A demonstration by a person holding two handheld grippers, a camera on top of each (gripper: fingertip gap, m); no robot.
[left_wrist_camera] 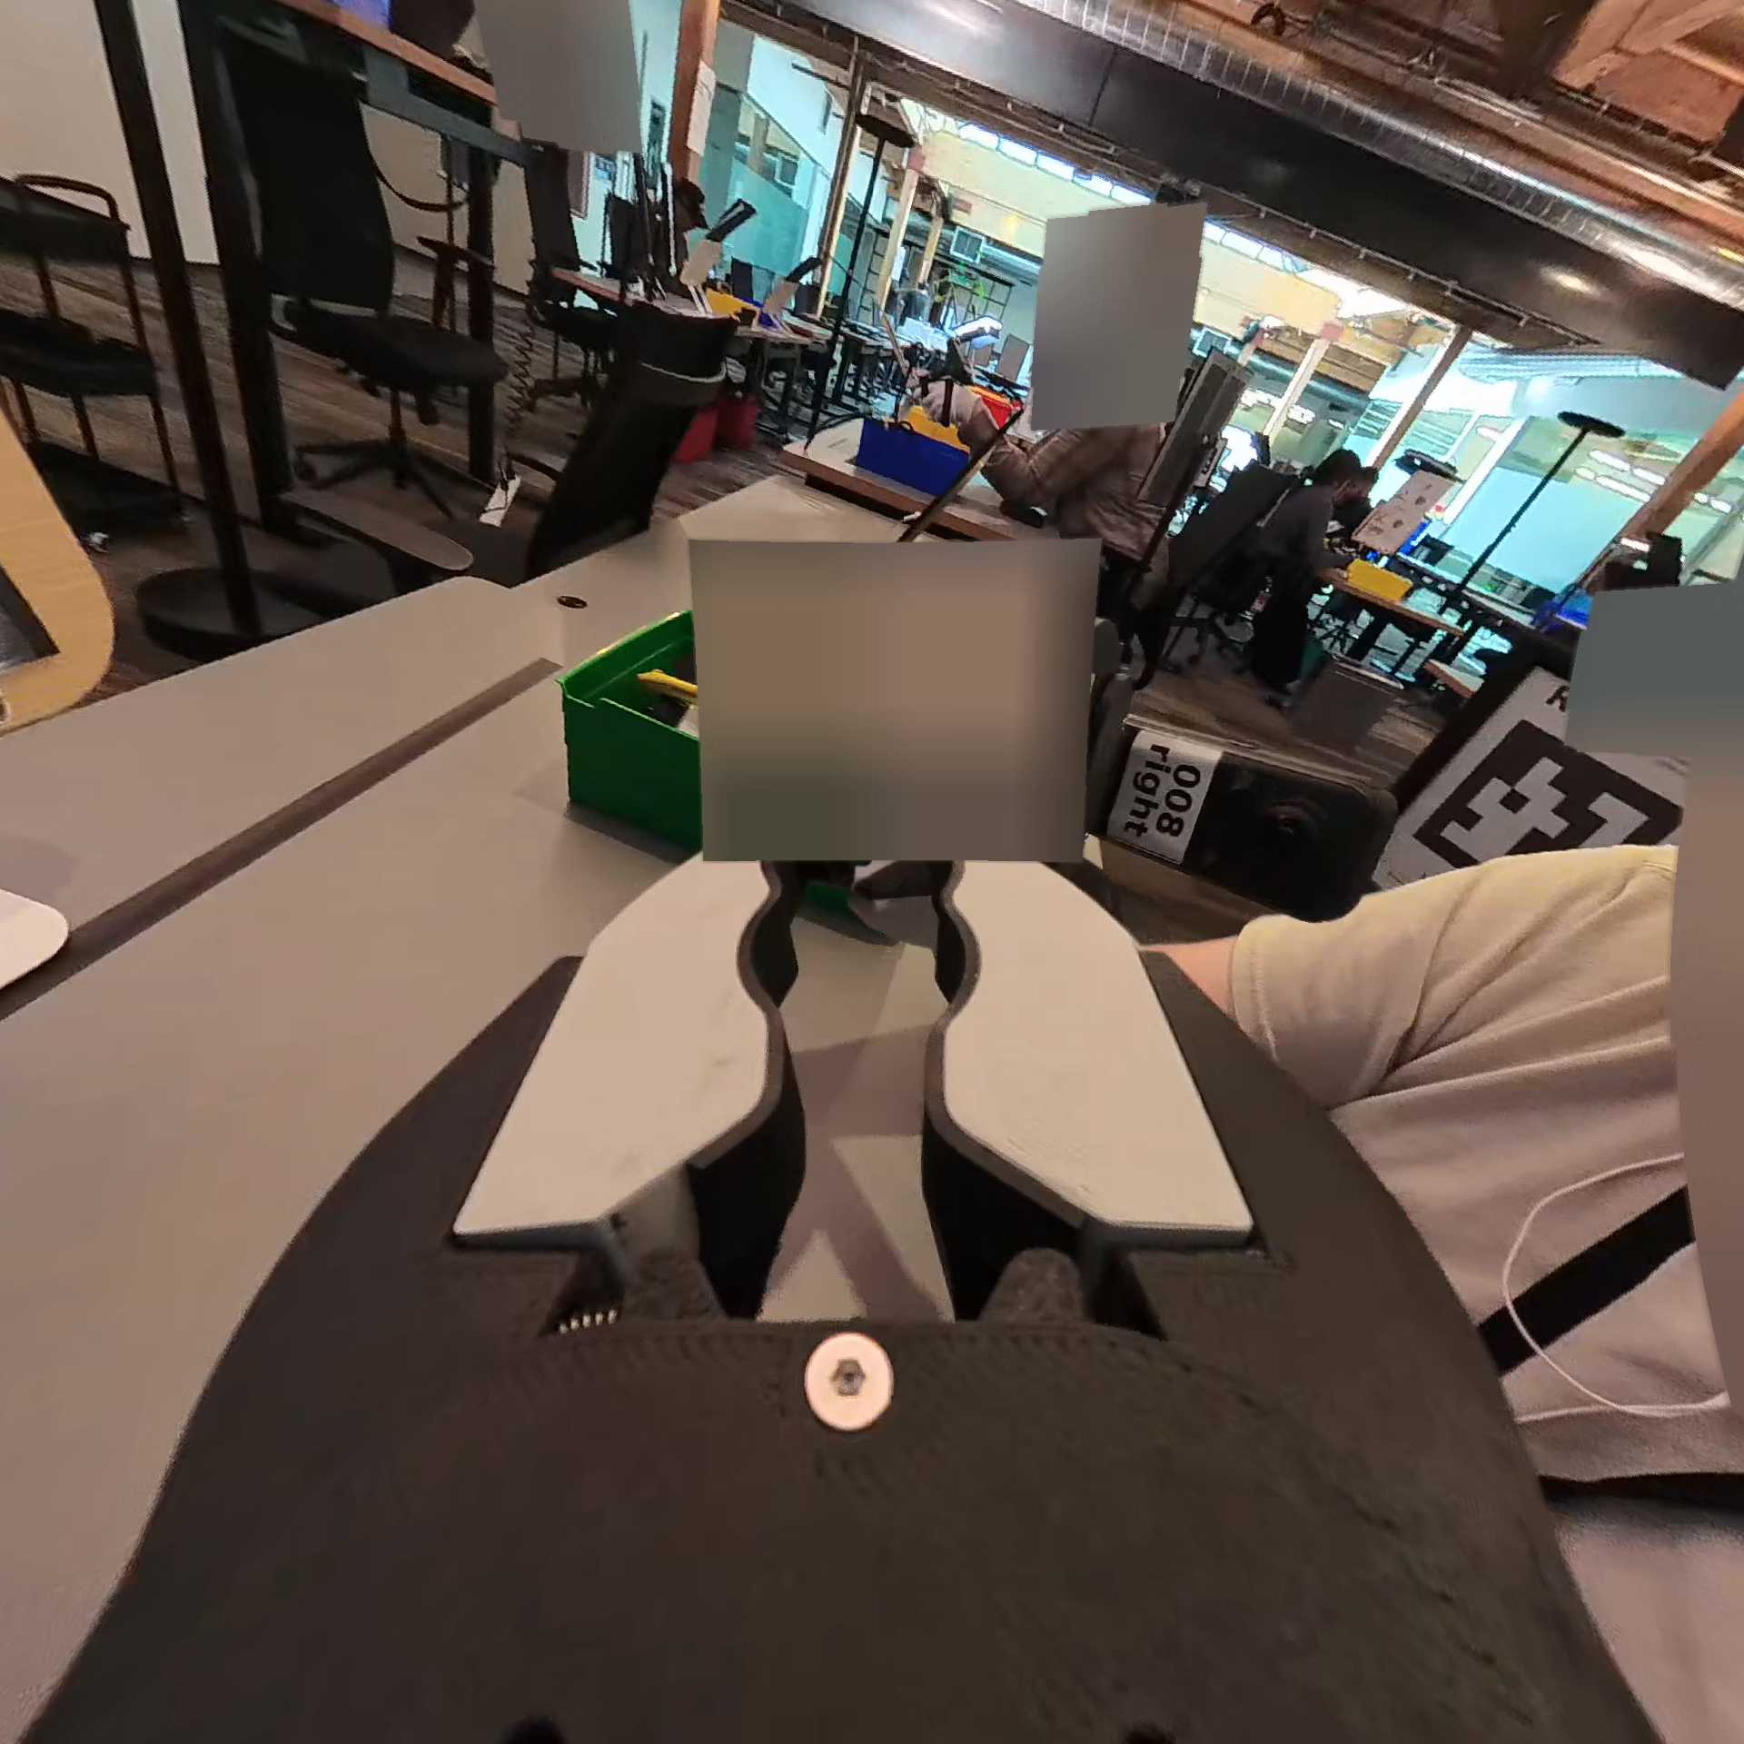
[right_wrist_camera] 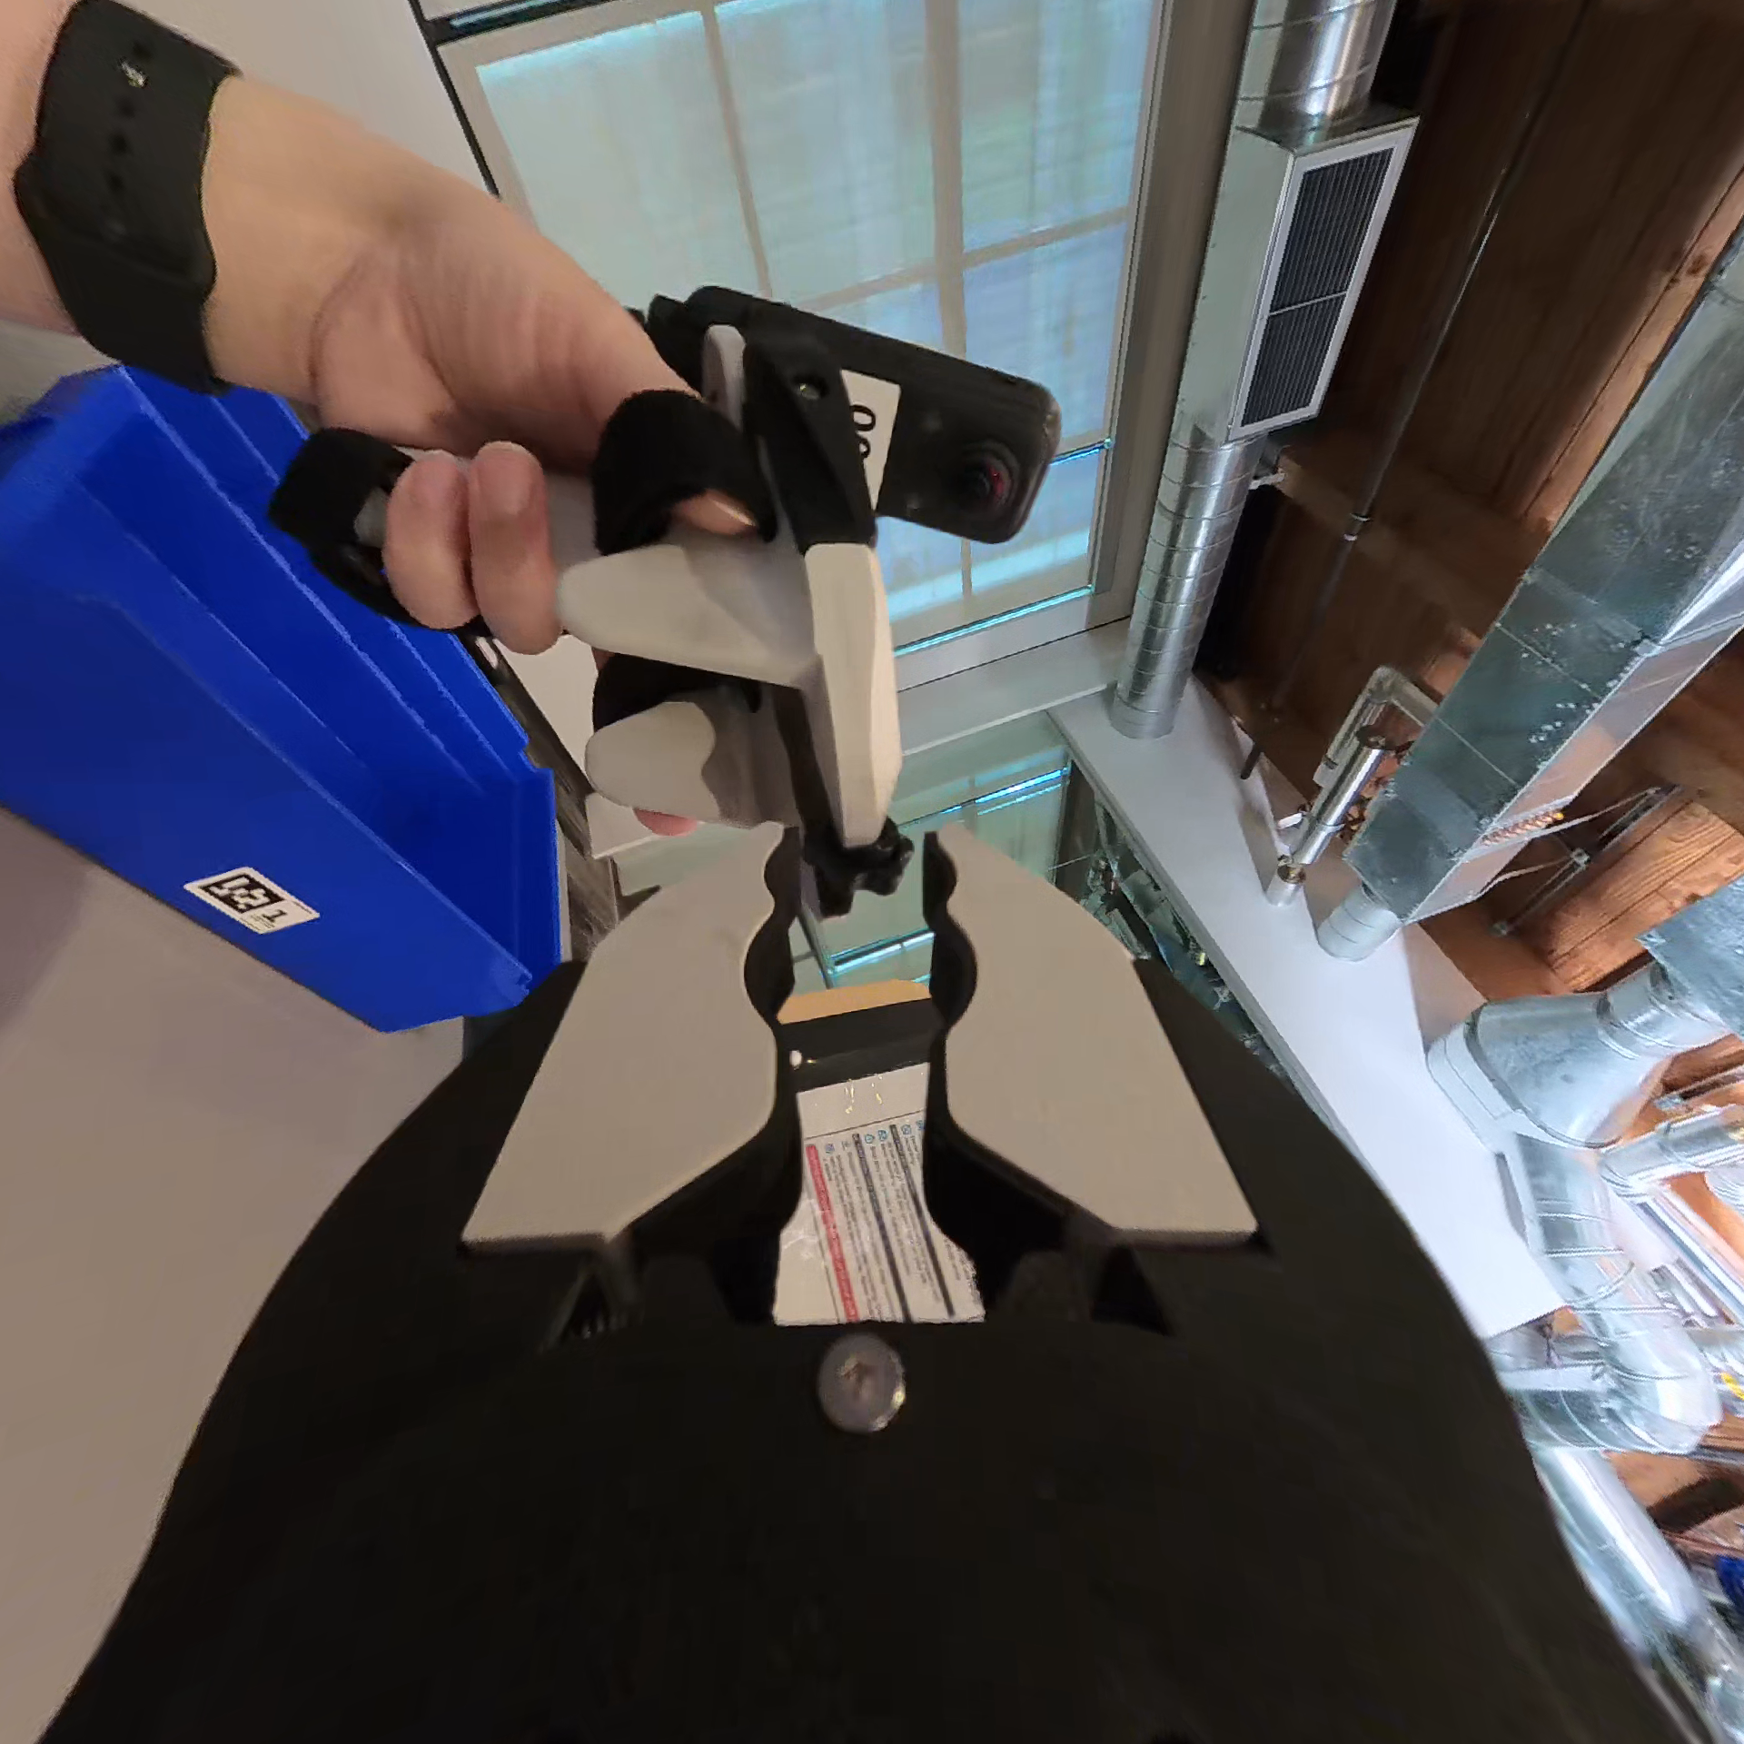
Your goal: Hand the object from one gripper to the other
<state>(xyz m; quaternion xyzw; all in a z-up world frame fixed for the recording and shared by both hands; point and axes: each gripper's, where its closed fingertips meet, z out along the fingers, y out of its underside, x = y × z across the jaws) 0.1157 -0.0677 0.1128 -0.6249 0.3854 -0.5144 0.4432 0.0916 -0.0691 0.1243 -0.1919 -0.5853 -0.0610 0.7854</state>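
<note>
Grey table [left_wrist_camera: 283, 755] with a dark groove, green bin [left_wrist_camera: 628, 755] standing on it, white object [left_wrist_camera: 24, 934] at its left edge.

L cam faces desk [left_wrist_camera: 283, 849]; R cam tilts up, close.

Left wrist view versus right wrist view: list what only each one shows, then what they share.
Only left: a green plastic bin on the grey table, a beige sleeve, black office chairs. Only right: a blue plastic bin, a hand holding the left gripper, tall windows, silver ducts. Shared: each shows its own gripper, fingers apart, like the right gripper, plus the other gripper's black camera.
</note>
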